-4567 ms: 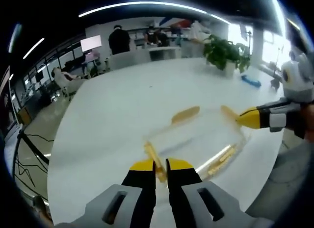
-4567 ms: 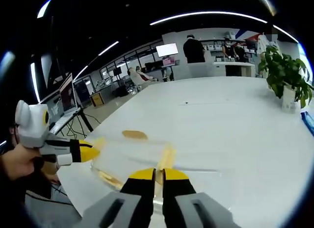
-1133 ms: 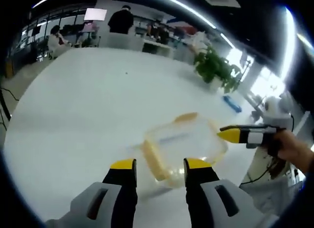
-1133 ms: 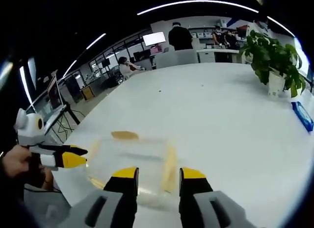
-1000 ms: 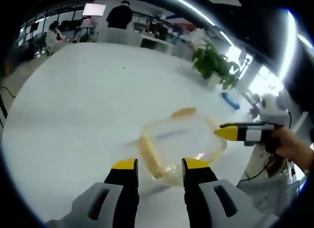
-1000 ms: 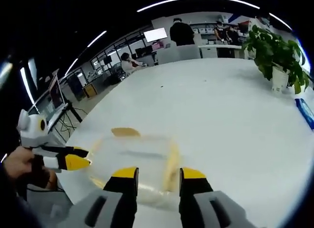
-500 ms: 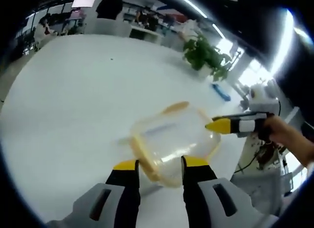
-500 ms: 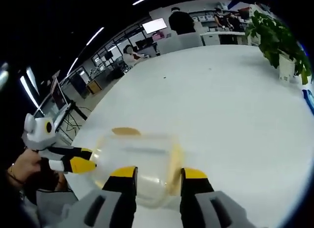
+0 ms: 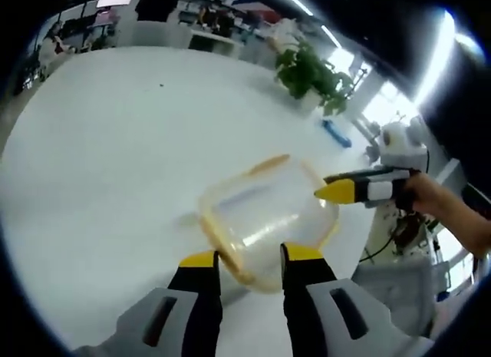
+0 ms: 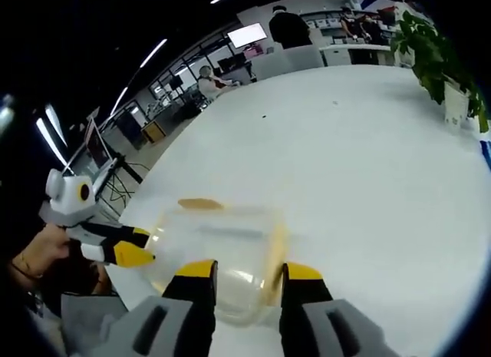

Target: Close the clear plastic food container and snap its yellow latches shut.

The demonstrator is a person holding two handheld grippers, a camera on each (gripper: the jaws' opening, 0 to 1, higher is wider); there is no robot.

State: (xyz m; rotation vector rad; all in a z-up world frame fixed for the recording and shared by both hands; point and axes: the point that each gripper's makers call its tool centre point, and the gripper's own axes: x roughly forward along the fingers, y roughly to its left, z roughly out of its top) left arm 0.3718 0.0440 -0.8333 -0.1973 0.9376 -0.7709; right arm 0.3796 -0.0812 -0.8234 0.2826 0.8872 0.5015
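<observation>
Both your grippers have opened since the start. On the white table [image 9: 92, 157], near its edge, the clear container [image 9: 265, 215] sits between your left gripper [image 9: 245, 259] jaws, spread apart; your right gripper [image 10: 247, 271] spreads likewise around its yellow latch [image 10: 276, 249].

The left gripper view looks down along its own jaws, close over the container [image 9: 265, 219] on the white table [image 9: 100, 142], potted plant [image 9: 311, 69] at 1 o'clock. The right gripper view faces the same container [image 10: 215, 253] from the opposite side, equally near.
</observation>
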